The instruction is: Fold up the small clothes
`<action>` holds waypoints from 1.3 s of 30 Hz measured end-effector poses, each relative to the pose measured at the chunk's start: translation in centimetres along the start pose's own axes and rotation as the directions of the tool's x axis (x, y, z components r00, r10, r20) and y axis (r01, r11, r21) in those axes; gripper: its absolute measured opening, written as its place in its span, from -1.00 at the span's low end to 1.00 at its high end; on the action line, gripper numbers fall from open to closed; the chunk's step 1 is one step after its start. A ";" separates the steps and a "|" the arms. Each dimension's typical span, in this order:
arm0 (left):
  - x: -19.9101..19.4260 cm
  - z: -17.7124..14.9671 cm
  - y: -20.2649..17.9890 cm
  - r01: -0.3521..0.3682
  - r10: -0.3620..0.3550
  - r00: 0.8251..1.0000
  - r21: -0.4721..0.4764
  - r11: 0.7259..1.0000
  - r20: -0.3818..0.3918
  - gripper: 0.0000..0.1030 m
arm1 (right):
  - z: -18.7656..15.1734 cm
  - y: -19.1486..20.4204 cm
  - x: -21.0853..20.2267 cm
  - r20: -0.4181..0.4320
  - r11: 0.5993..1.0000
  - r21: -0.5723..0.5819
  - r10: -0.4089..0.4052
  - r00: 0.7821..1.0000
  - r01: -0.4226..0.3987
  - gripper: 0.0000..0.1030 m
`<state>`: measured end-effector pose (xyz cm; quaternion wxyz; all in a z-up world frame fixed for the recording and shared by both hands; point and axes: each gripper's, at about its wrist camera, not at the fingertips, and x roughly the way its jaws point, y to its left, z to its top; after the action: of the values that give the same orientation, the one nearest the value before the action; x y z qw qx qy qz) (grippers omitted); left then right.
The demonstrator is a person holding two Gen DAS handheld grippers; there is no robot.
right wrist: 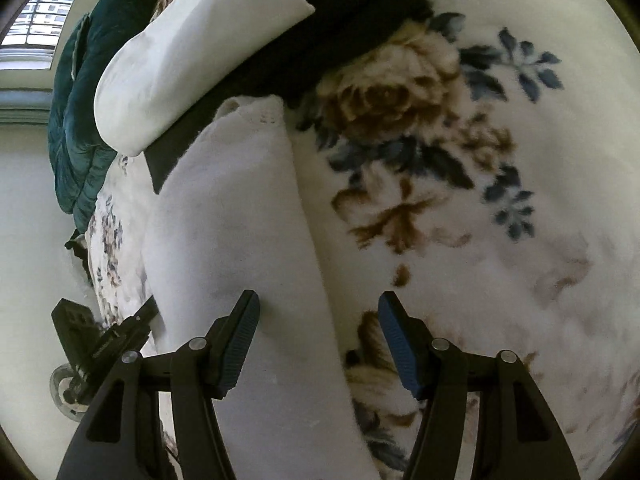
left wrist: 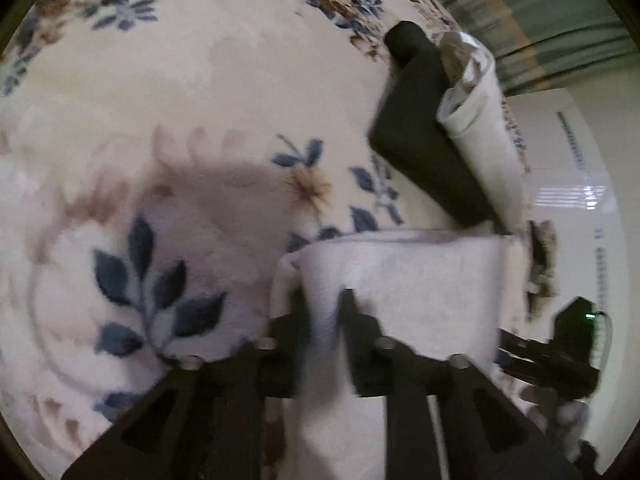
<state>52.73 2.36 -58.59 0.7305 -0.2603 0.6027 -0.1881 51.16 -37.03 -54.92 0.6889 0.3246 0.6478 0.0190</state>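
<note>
Floral blanket (right wrist: 460, 160) underneath; left tongs (left wrist: 322, 304) pinch white cloth (left wrist: 400, 280) (right tongs (right wrist: 318, 332) spread).

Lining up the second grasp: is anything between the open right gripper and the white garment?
Nothing visible. The right gripper hangs open directly over the white garment, whose right edge runs between its fingers; only the floral blanket lies beside it. The left gripper is already shut on the garment's other end.

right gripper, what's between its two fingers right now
In the right wrist view the right gripper is open, its fingers straddling the edge of the white garment and the floral blanket beside it.
</note>
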 end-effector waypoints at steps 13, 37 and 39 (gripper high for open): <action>-9.2 -16.0 2.9 0.001 -0.004 0.986 -0.016 1.000 -0.168 0.12 | -20.2 -5.6 -0.8 -0.326 0.999 0.028 0.024 0.945 -0.015 0.31; -7.7 -32.1 2.7 -0.013 -0.021 0.967 -0.131 0.991 -0.253 -0.75 | -40.0 -8.1 5.9 -0.317 0.936 0.233 0.330 0.889 -0.264 -0.73; -8.8 -31.3 2.3 0.013 -0.052 0.973 -0.168 0.986 -0.227 -0.75 | -39.7 -6.9 4.6 -0.289 0.929 0.224 0.353 0.890 -0.295 -0.74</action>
<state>20.20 4.54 -57.43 0.6284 -0.3063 0.6925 -0.1785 13.19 -23.66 -60.26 0.5291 0.4798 0.6876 0.1304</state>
